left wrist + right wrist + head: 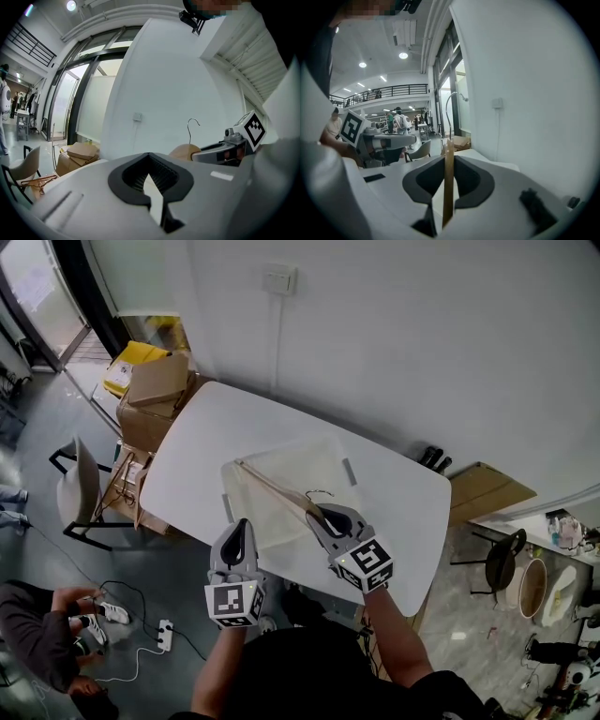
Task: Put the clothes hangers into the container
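A wooden clothes hanger (272, 486) with a wire hook slants over a shallow translucent container (281, 448) on the white table (202, 432). My right gripper (328, 515) is shut on the hanger near its hook end. In the right gripper view the wooden bar (448, 187) stands pinched between the pads (471, 180). My left gripper (241, 526) hovers at the container's near left side, jaws a narrow way apart with nothing between them (150, 161). From the left gripper view the hanger's top (185, 151) and the right gripper (220, 151) show to the right.
Cardboard boxes (155, 381) are stacked off the table's far left end. A chair (80, 488) stands left of it, another chair (502, 559) to the right. A person (37, 624) crouches on the floor lower left beside a power strip (166, 634).
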